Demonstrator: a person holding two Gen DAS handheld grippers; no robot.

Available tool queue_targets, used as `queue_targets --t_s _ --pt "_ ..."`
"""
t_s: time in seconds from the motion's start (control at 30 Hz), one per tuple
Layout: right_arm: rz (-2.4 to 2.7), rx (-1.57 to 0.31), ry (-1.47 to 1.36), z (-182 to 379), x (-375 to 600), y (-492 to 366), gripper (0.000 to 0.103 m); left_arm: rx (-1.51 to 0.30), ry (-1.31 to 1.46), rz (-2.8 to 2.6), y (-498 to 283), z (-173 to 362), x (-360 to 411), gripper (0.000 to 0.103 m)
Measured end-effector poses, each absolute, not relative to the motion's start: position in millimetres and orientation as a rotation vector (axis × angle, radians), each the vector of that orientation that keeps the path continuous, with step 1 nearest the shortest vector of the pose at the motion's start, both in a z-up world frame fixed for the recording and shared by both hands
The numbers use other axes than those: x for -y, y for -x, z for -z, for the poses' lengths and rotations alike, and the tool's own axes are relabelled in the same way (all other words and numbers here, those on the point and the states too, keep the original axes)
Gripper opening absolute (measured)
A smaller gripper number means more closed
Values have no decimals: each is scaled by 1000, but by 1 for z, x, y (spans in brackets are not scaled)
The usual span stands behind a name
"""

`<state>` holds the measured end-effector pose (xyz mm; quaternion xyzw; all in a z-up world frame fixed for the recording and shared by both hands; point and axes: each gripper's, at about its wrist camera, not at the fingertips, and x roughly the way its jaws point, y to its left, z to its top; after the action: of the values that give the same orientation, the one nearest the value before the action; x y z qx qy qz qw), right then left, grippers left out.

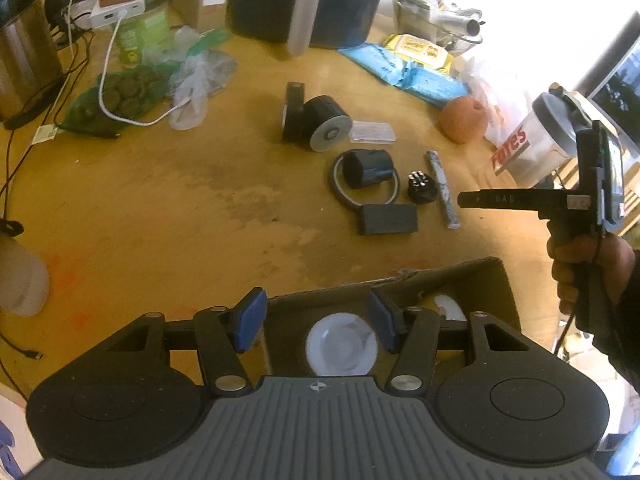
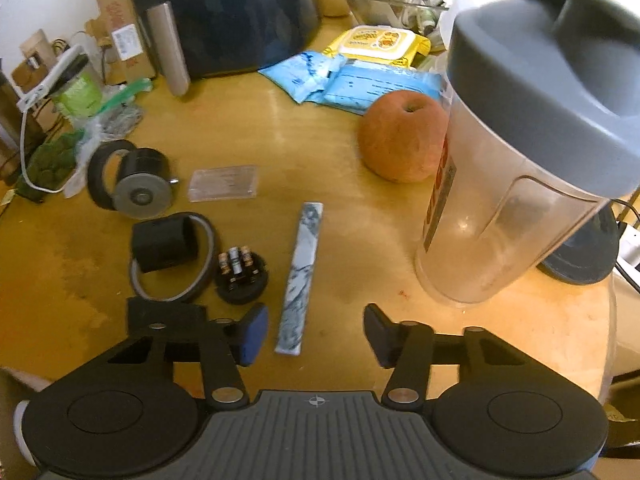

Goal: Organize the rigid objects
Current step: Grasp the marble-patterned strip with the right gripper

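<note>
My left gripper (image 1: 316,322) is open and empty above a cardboard box (image 1: 496,280) that holds a white round lid (image 1: 341,345). My right gripper (image 2: 314,334) is open and empty, just above the near end of a marbled grey stick (image 2: 301,276); from the left wrist view it (image 1: 464,200) comes in from the right beside the stick (image 1: 442,188). On the wooden table lie a black battery holder (image 2: 240,278), a black block inside a ring (image 2: 166,246), a black rectangular block (image 1: 388,219), a black cylinder (image 2: 140,184) and a clear flat case (image 2: 224,183).
A tall clear shaker bottle with a grey lid (image 2: 520,160) stands close on the right, an apple (image 2: 402,136) behind it. Blue and yellow wipe packs (image 2: 360,76), a dark air fryer (image 2: 224,16), a metal tube (image 2: 170,48), bags and cables (image 1: 120,92) crowd the far and left sides.
</note>
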<state>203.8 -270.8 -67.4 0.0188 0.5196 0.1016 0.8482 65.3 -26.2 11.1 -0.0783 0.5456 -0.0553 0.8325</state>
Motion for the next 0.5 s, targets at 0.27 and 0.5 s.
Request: queue_targets --t_s 0.27,0.5 --pt "-212 -1109 -24 85 264 -223 36 -1156 200 49 -60 -11 6 55" --pt "-225 -1107 -18 89 257 -238 34 -1169 227 6 -53 -8 -7 55"
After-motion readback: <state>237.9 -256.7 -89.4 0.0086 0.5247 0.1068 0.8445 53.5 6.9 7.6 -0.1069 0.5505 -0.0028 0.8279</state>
